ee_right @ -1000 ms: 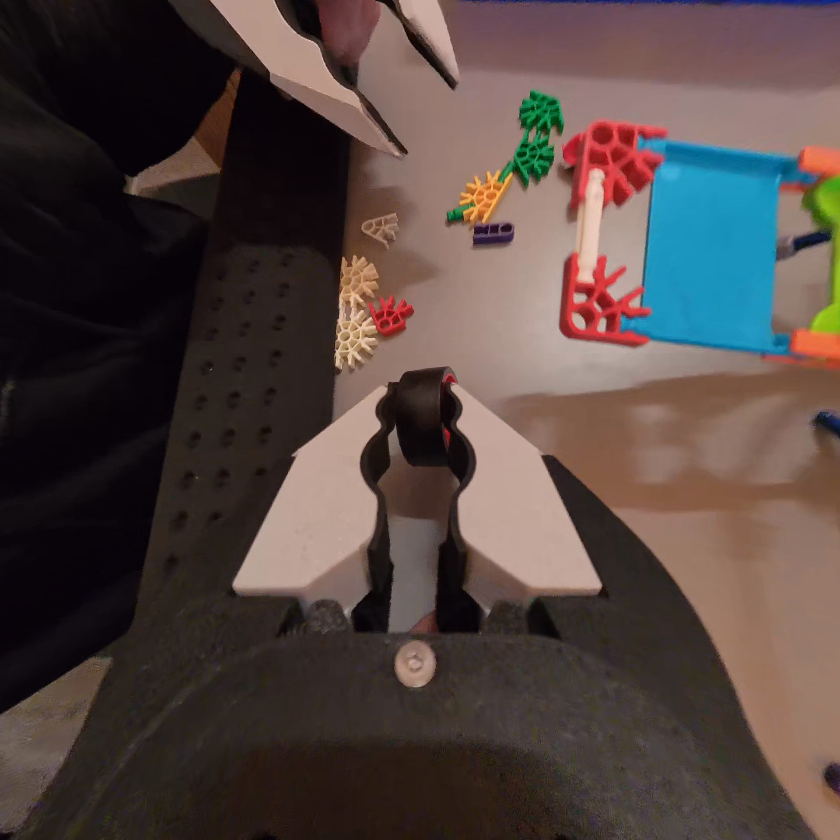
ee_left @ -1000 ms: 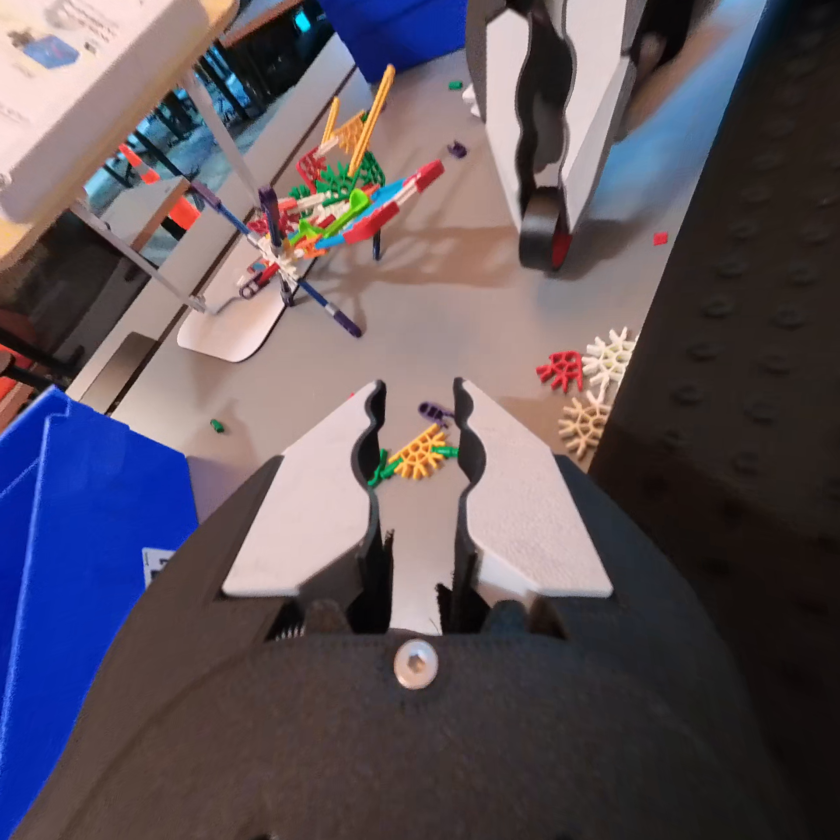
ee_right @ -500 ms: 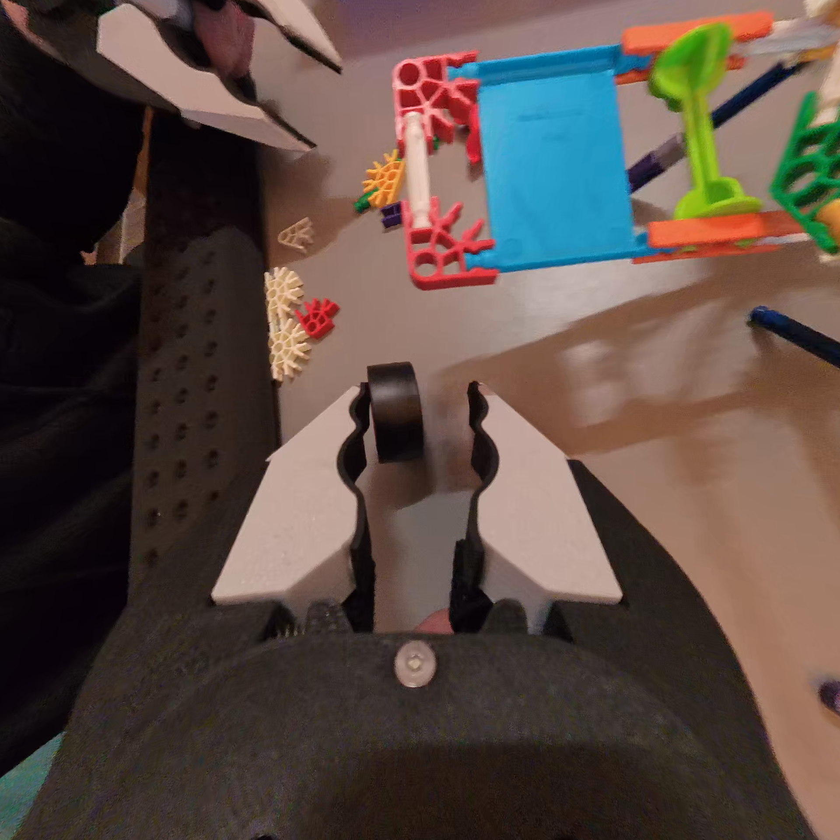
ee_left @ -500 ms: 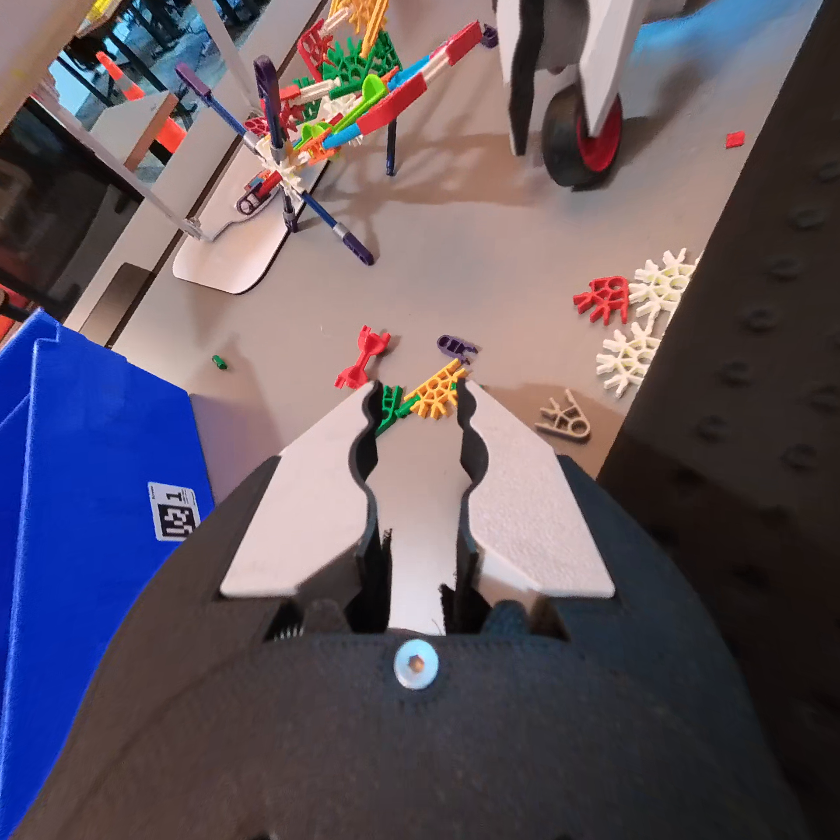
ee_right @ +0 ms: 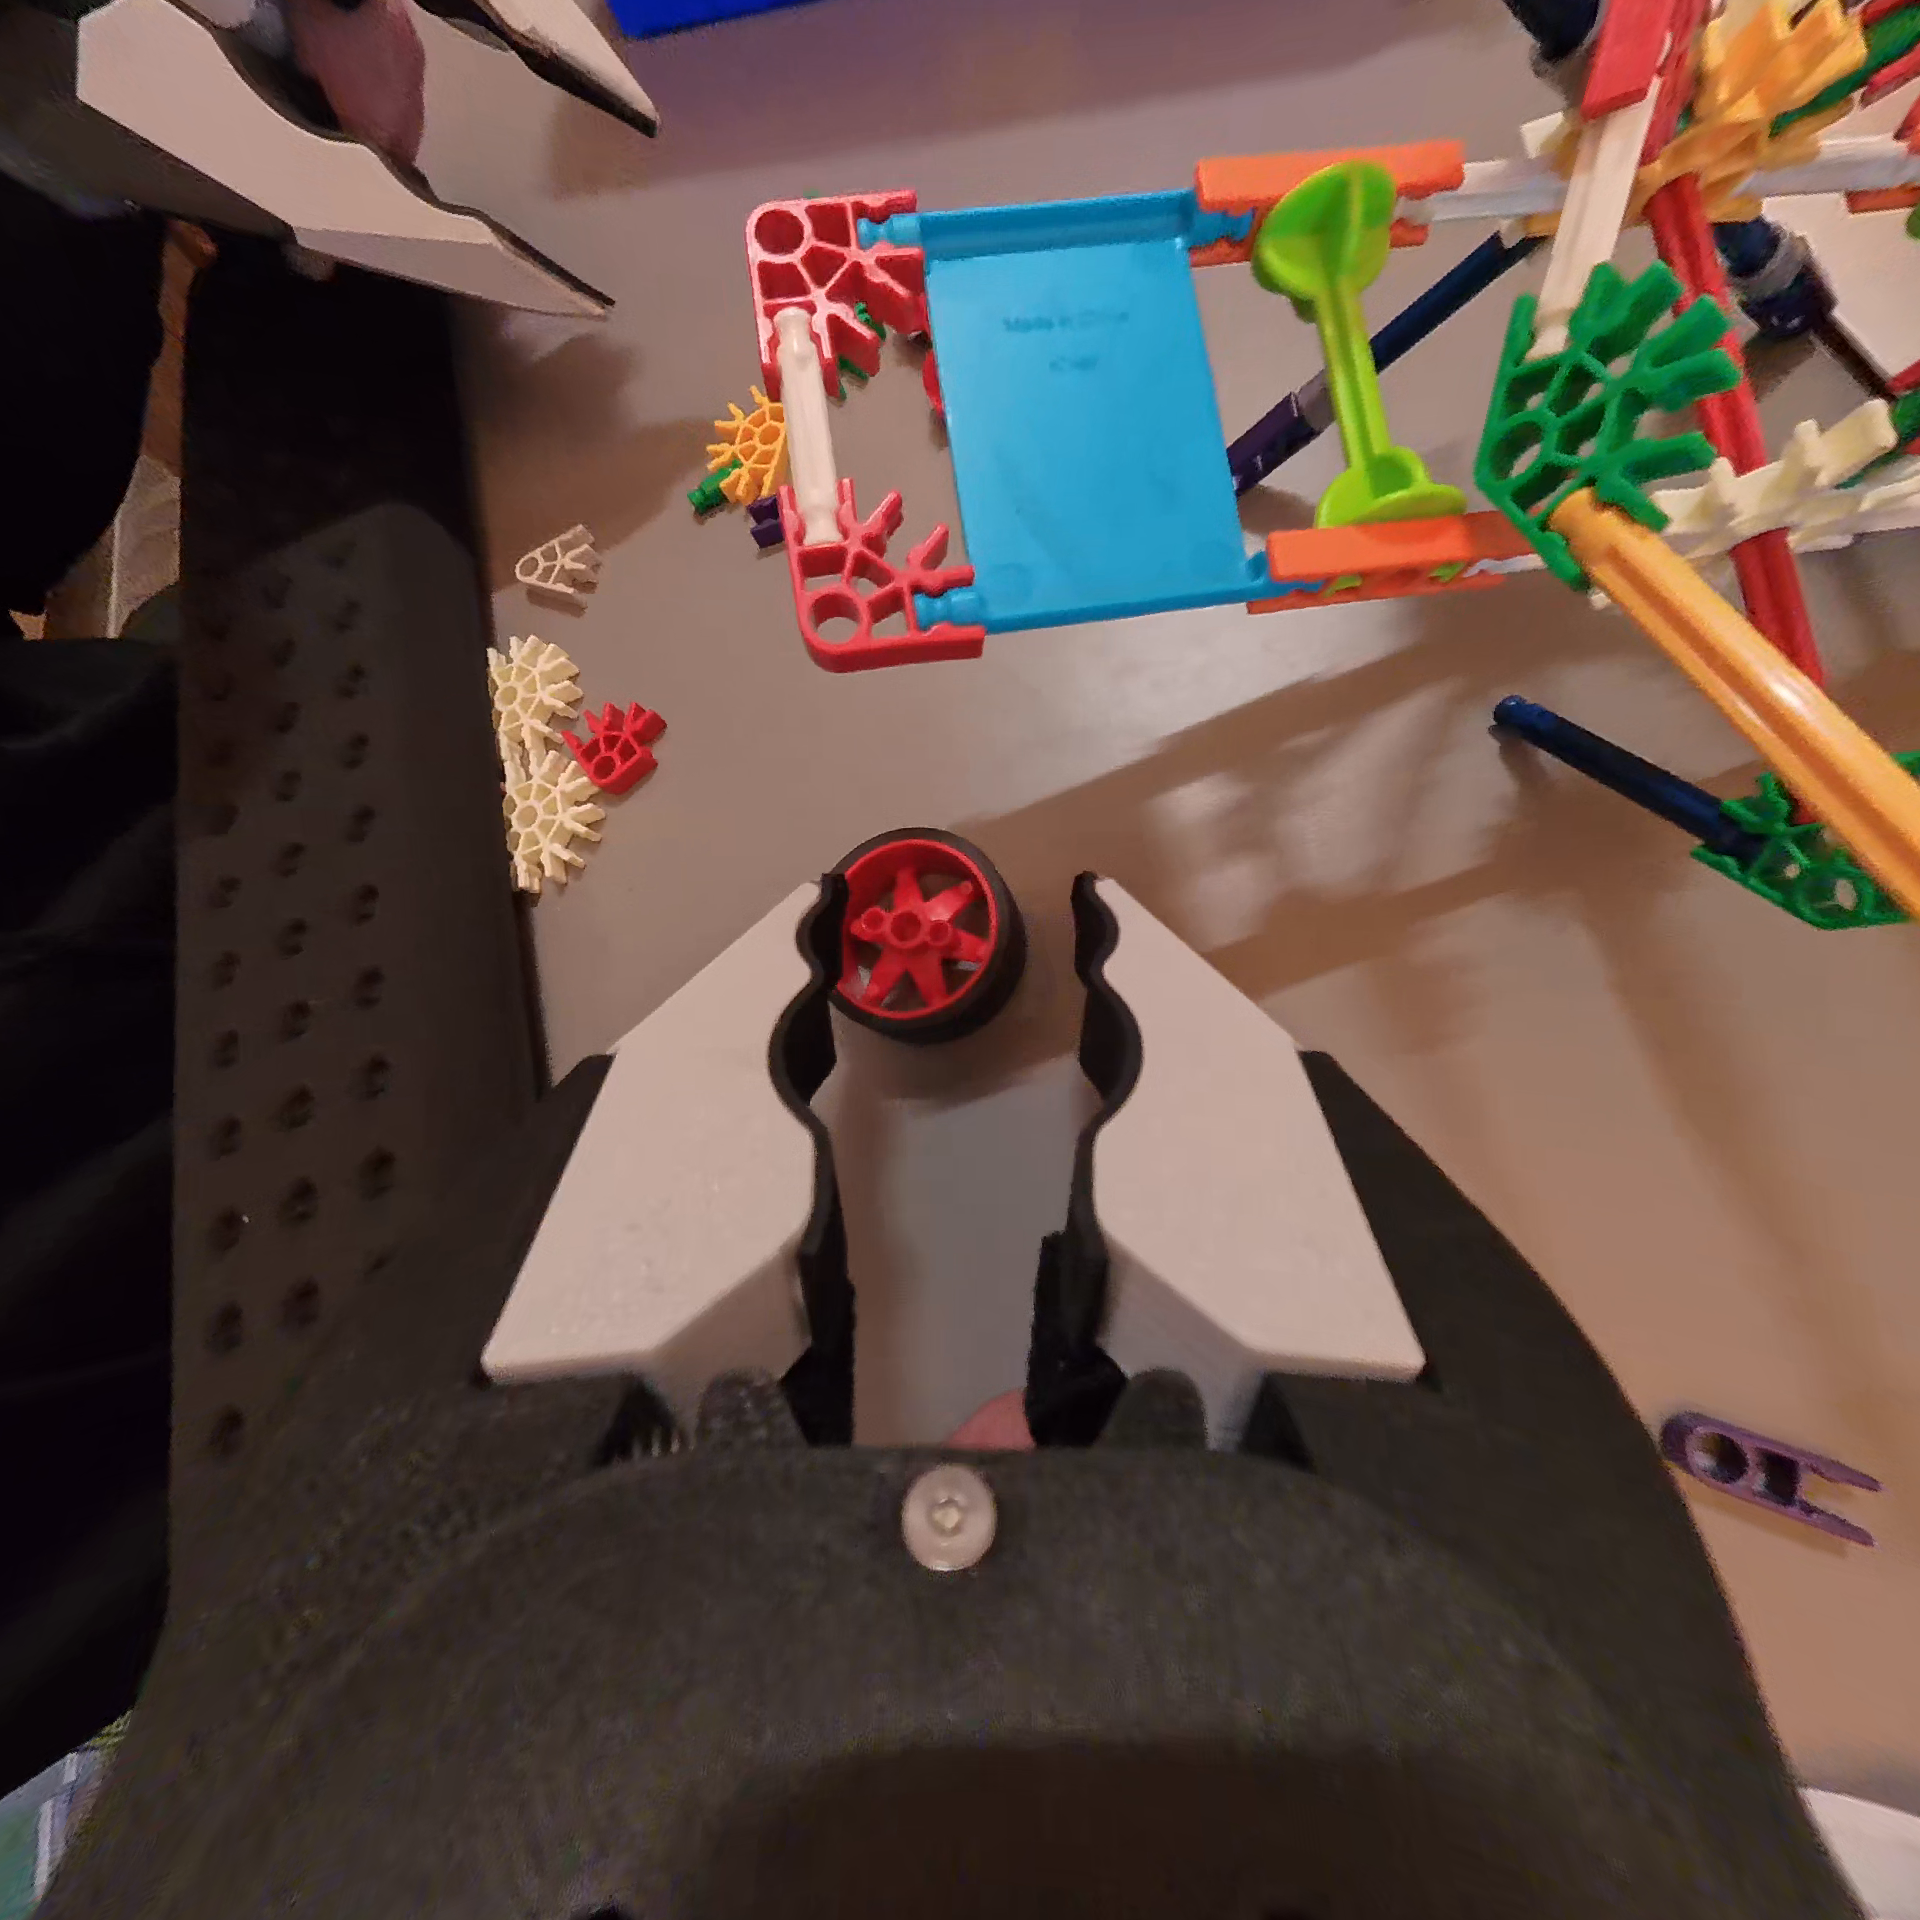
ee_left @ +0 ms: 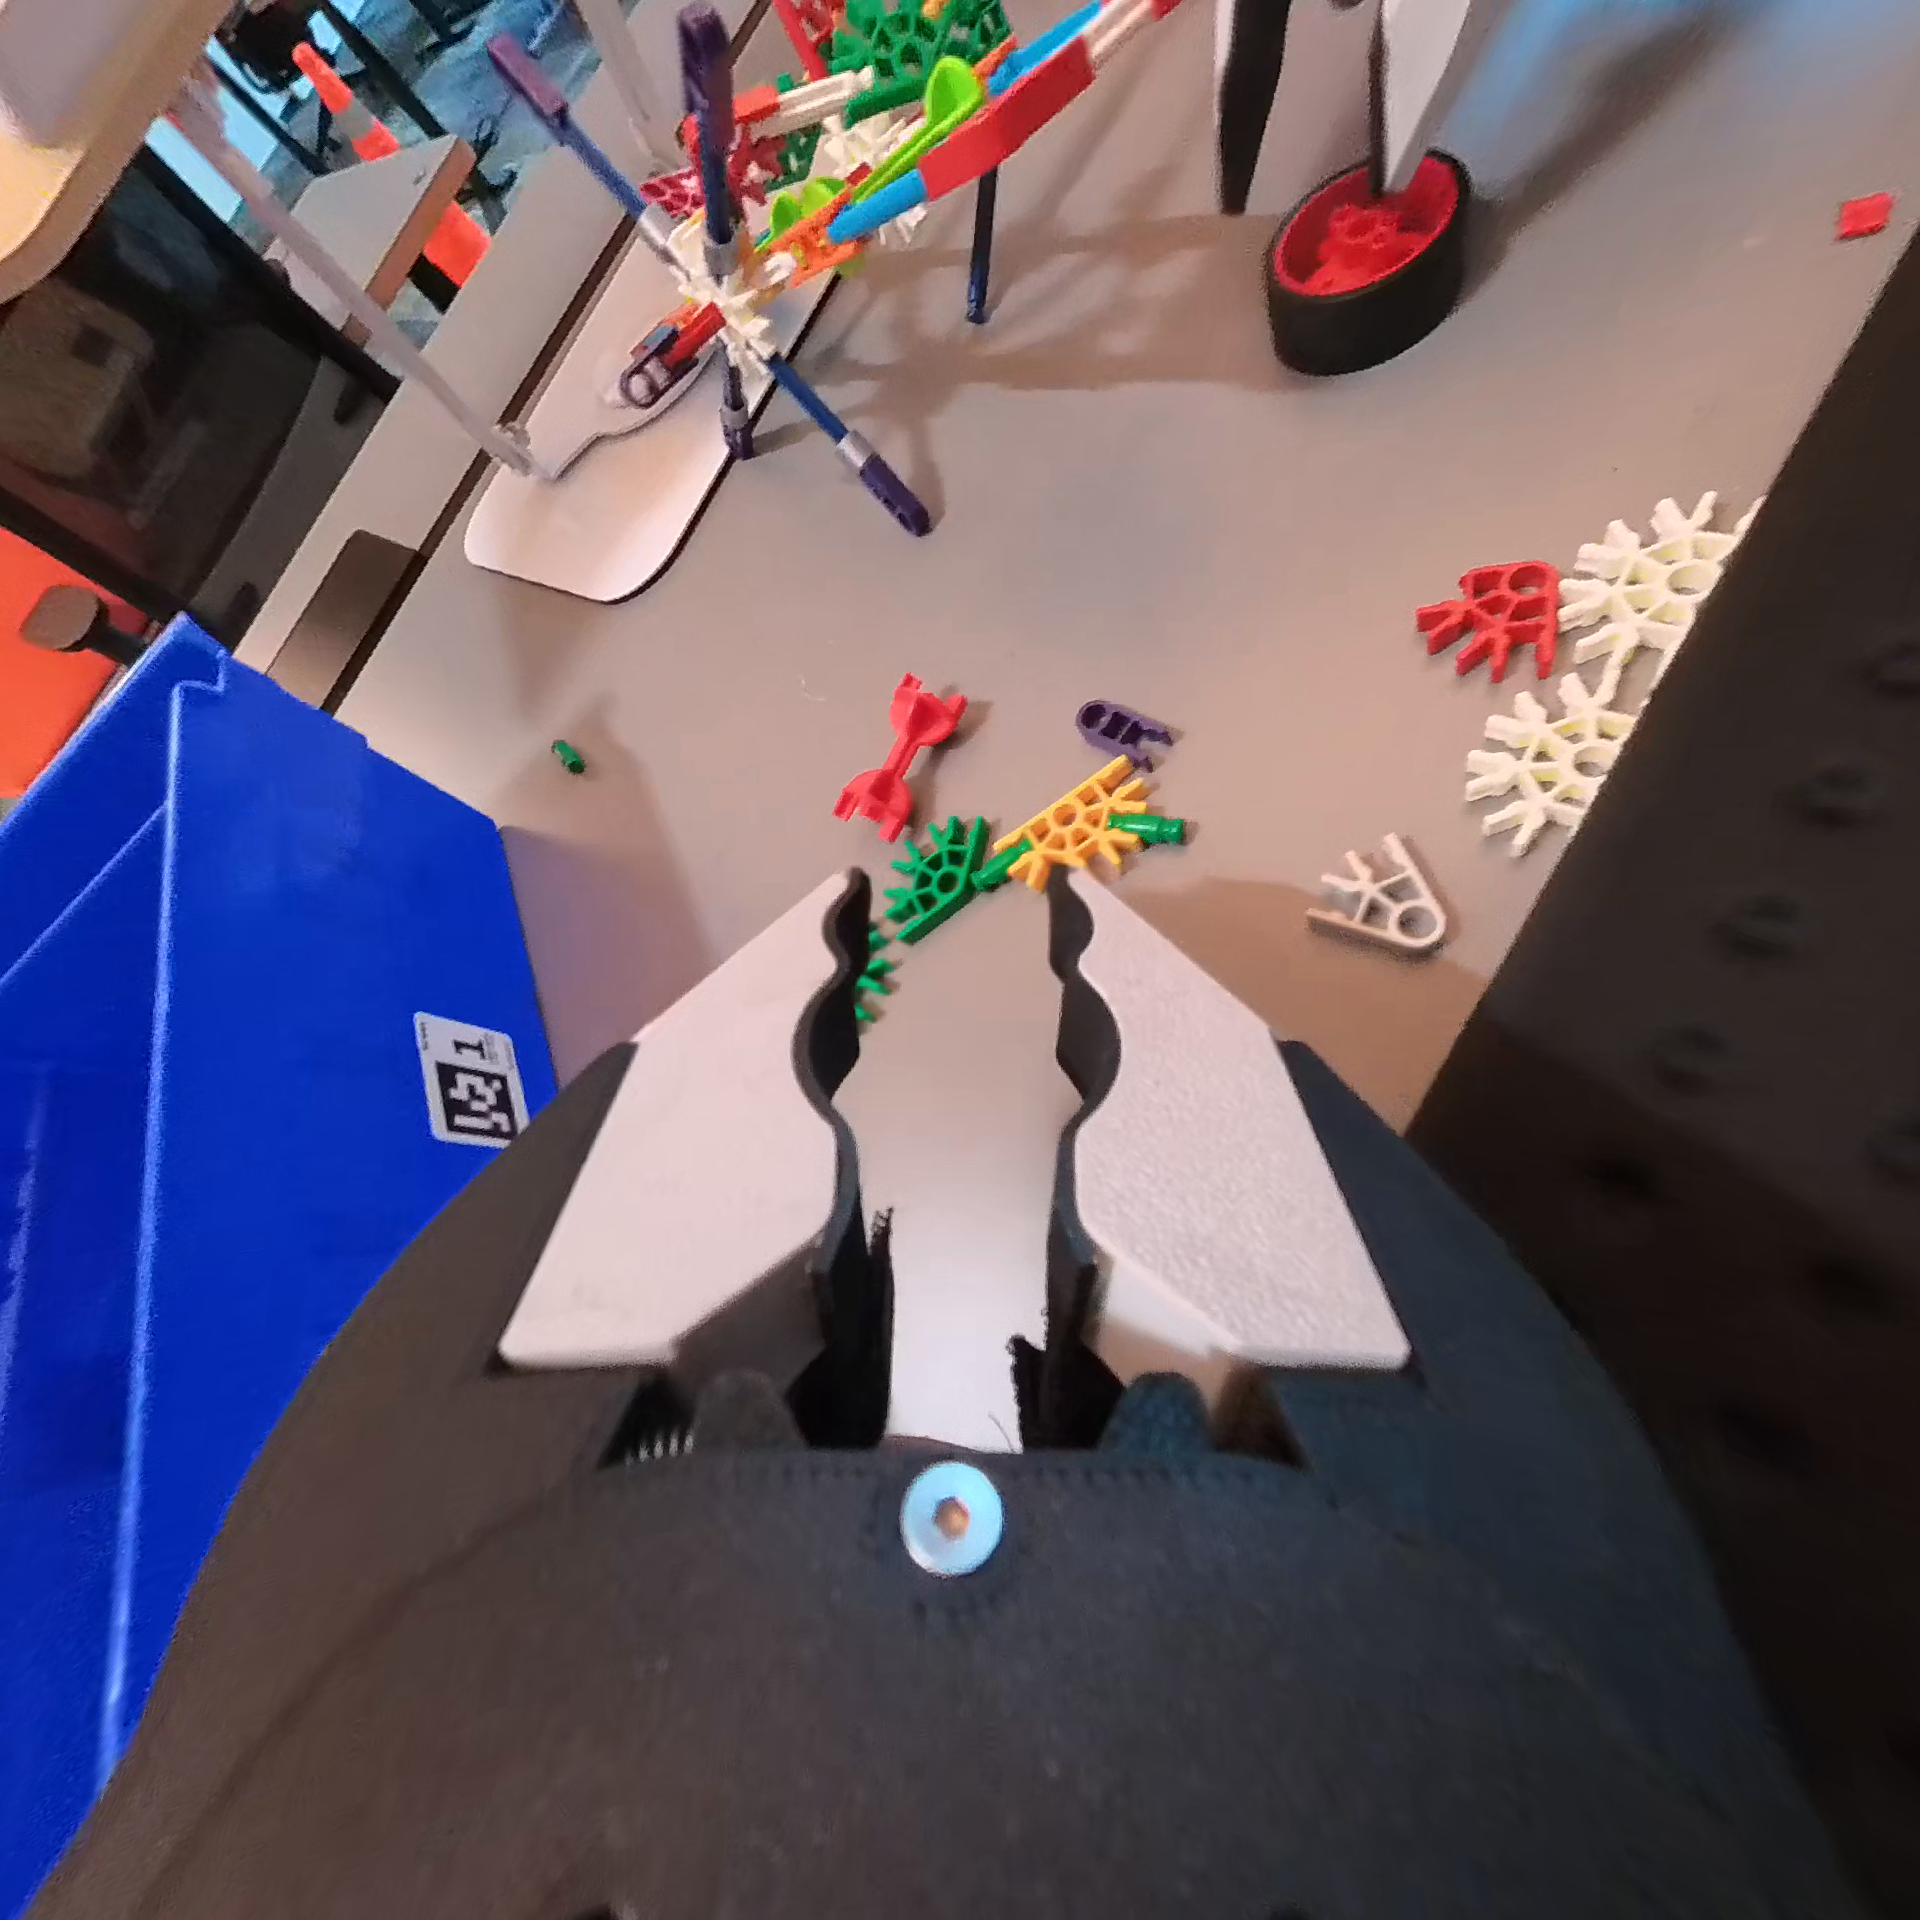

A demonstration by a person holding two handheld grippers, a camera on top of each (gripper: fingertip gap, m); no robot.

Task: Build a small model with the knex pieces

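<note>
A black wheel with a red hub [ee_right: 920,935] lies flat on the grey table between the tips of my right gripper [ee_right: 951,899], which is open and no longer holds it. The wheel also shows in the left wrist view [ee_left: 1361,260], under the right gripper's fingers [ee_left: 1403,94]. My left gripper [ee_left: 951,883] is open and empty, just above a green connector [ee_left: 935,878] joined to a yellow connector [ee_left: 1075,831]. A red connector [ee_left: 899,753] and a purple clip [ee_left: 1117,724] lie just beyond. The left gripper shows top left in the right wrist view [ee_right: 436,177].
A colourful rod-and-connector model [ee_left: 831,177] with a blue panel [ee_right: 1081,436] stands at the back. White [ee_left: 1631,592] and red [ee_left: 1496,618] connectors and a grey one [ee_left: 1377,904] lie beside a black perforated block [ee_left: 1714,935]. A blue bin [ee_left: 208,1039] stands left. A purple clip [ee_right: 1756,1475] lies right. My hands' fingertips stand some 20 centimeters from each other. To reach the yellow connector [ee_left: 1075,831] in a straight line is about 4 centimeters for my left fingers, about 15 centimeters for my right. It turns up in the right wrist view [ee_right: 751,431] as well. From the left gripper's tips to the purple clip [ee_left: 1117,724] is close to 6 centimeters.
My right gripper opened and let go of the wheel, which tipped from upright to flat on the table. My left gripper drew back, so more loose pieces show ahead of it.
</note>
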